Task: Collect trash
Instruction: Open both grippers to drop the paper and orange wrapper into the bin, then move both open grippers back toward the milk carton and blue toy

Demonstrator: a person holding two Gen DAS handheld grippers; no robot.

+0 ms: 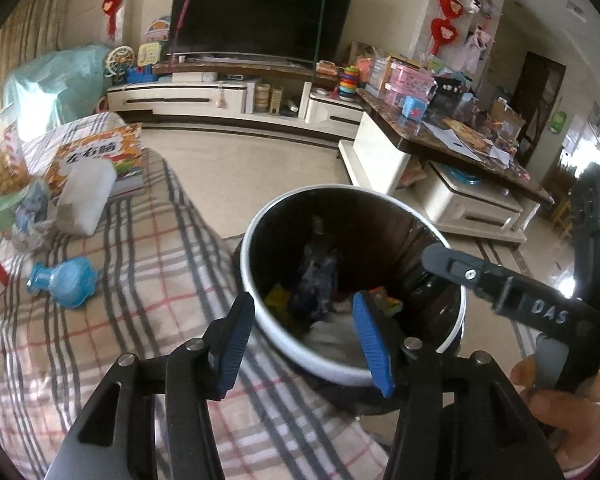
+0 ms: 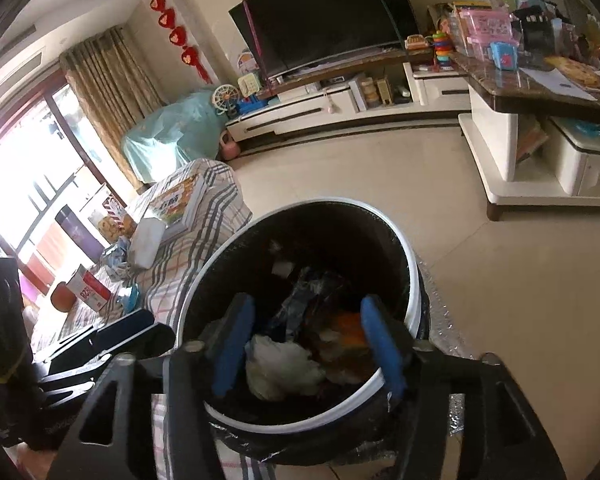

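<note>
Trash (image 2: 284, 368) lies in bin (image 2: 414, 264) below open right gripper (image 2: 308, 344).

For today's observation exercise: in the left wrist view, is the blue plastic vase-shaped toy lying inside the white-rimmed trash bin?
No, the blue plastic vase-shaped toy lies on the checked blanket, beside the white-rimmed trash bin.

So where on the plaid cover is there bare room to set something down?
Free: the plaid cover between the blue toy and the trash bin, and its near stretch by the left gripper. Crowded: the far end, with the book, white packet and wrappers.
</note>
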